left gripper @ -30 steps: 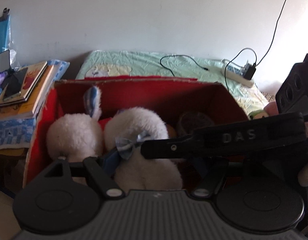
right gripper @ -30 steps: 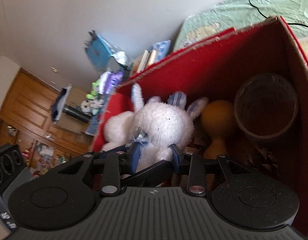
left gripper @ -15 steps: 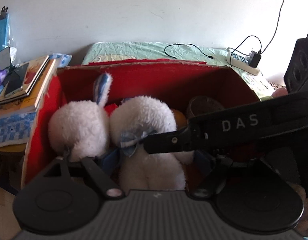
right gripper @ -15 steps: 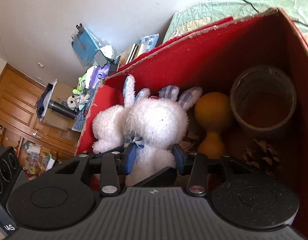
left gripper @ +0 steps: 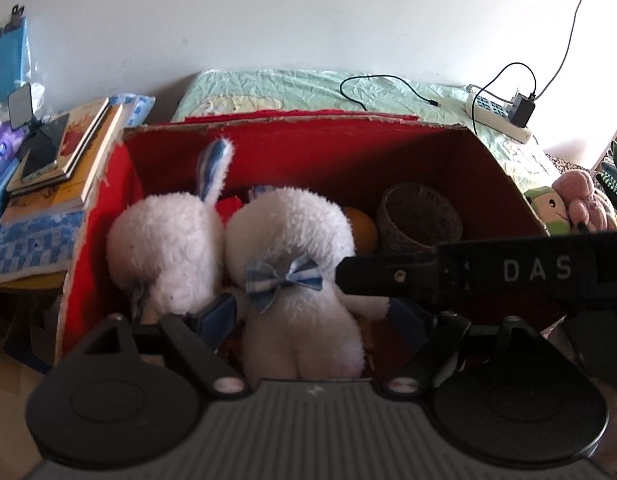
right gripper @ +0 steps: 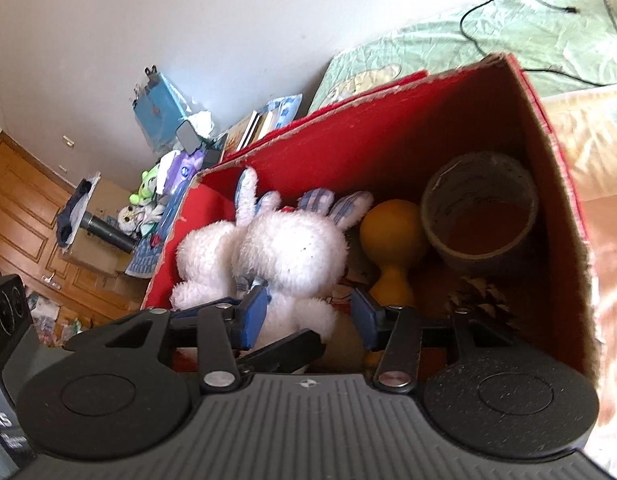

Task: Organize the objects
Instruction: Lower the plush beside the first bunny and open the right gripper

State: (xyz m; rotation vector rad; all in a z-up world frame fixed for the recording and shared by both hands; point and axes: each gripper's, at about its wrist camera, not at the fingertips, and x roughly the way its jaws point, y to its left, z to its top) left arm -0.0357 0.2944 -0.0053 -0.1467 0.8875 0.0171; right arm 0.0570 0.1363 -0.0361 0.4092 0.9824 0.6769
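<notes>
The left gripper (left gripper: 312,316) is hanging over the near edge of the red box (left gripper: 488,152), its blue pads spread wide on either side of the bow-tie rabbit (left gripper: 296,248), one at eight o'clock of the toy's body and one at four o'clock. Whether those pads are actually pressing the plush is impossible to call from here; they are looking apart, not clamped. The right gripper (right gripper: 308,316) is coming in from three o'clock, its black finger crossing the left wrist view, and its own pads are also parted around the rabbit's lower body, gripping nothing that shows.

To do this step well, my read is that the rabbit wants settling upright against its neighbour, with both sets of fingers lifted straight up and clear so the fluff is not dragged along. Soft plush will spring and topple, so a slow release is looking wise.

The rabbit is white and fuzzy, wearing a blue-and-white checked bow, with checked ears pointing to twelve o'clock in the right wrist view. It is sitting inside the box, touching a second white rabbit (left gripper: 164,248) at its nine o'clock. At its three o'clock an orange bulb-shaped object (right gripper: 392,236) is standing, then a round brown pot (right gripper: 480,220) near the box's right wall, with a pine cone (right gripper: 480,300) at six o'clock of the pot.
</notes>
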